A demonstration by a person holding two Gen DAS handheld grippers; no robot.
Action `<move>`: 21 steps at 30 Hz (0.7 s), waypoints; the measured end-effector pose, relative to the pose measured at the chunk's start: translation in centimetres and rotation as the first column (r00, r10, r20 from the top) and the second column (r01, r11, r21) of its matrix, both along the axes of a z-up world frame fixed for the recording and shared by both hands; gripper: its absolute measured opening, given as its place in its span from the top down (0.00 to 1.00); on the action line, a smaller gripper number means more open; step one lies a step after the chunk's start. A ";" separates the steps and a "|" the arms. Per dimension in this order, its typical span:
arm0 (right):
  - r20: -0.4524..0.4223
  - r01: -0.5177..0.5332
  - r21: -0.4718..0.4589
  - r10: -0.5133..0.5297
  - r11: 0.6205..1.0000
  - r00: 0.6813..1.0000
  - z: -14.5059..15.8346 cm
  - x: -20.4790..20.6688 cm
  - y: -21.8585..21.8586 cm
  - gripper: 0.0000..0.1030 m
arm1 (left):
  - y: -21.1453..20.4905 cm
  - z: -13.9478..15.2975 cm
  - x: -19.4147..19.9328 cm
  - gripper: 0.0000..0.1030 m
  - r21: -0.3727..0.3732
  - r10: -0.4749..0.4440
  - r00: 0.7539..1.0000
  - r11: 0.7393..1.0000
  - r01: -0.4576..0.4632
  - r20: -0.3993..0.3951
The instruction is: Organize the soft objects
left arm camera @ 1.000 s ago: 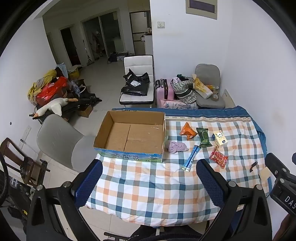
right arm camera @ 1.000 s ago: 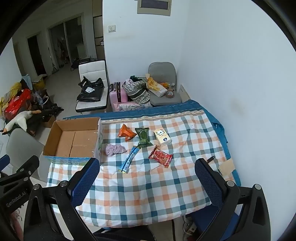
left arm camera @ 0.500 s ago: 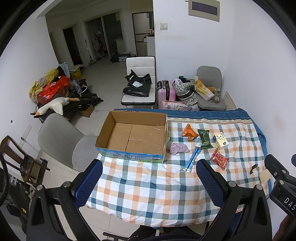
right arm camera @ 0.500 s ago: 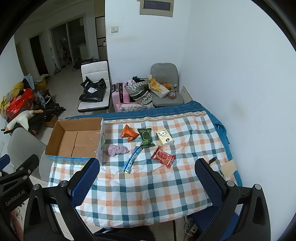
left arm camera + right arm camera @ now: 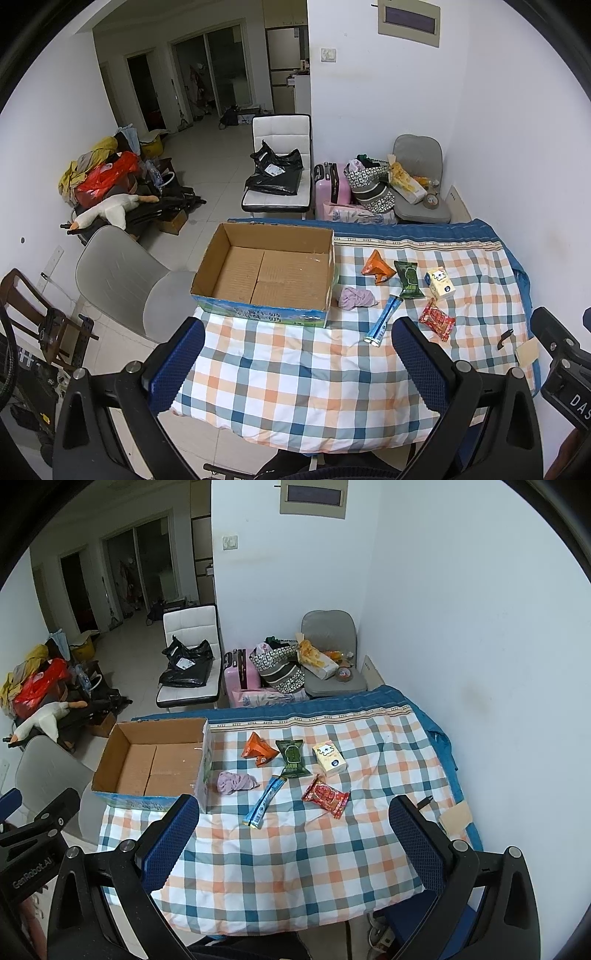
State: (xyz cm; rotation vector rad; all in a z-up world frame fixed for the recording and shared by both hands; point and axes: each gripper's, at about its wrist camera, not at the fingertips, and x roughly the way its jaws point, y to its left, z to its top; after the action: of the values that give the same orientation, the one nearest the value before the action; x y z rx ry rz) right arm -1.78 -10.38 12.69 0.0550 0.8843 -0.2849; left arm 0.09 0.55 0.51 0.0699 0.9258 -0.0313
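An open, empty cardboard box (image 5: pixel 266 275) (image 5: pixel 155 764) stands at the left of the checked tablecloth. Right of it lie a crumpled lilac cloth (image 5: pixel 354 298) (image 5: pixel 236 782), an orange packet (image 5: pixel 376 263) (image 5: pixel 258 751), a green packet (image 5: pixel 408 278) (image 5: pixel 292 757), a small tissue pack (image 5: pixel 439 282) (image 5: pixel 330 760), a blue stick packet (image 5: pixel 384 325) (image 5: pixel 265 802) and a red snack packet (image 5: pixel 436 323) (image 5: pixel 325 796). My left gripper (image 5: pixel 297 354) and right gripper (image 5: pixel 293 830) are both open and empty, held above the table's near edge.
A grey chair (image 5: pixel 122 280) stands left of the table. A black clip (image 5: pixel 504 338) and a tan card (image 5: pixel 527 356) lie at the table's right edge. The wall runs along the right. Chairs, a pink suitcase (image 5: pixel 330 182) and bags stand beyond the far edge.
Both views have shifted slightly, showing more of the room beyond the table. The objects on the table have not moved. Both grippers stay open.
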 end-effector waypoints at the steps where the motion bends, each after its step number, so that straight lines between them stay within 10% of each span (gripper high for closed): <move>1: 0.001 0.001 0.000 -0.001 1.000 1.000 0.2 0.2 0.0 0.00 | -0.1 0.0 0.4 0.00 0.000 0.001 1.000 1.000 -0.001 0.002; 21: 0.017 0.001 0.001 -0.001 1.000 1.000 0.1 -0.1 -0.4 0.00 | 0.2 1.3 1.3 0.00 -0.002 0.004 1.000 1.000 -0.004 0.010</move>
State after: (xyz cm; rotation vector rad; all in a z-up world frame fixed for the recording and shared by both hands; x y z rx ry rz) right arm -1.83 -10.79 12.83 0.0589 0.8681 -0.2843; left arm 1.37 0.79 1.86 0.0666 0.9162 -0.0283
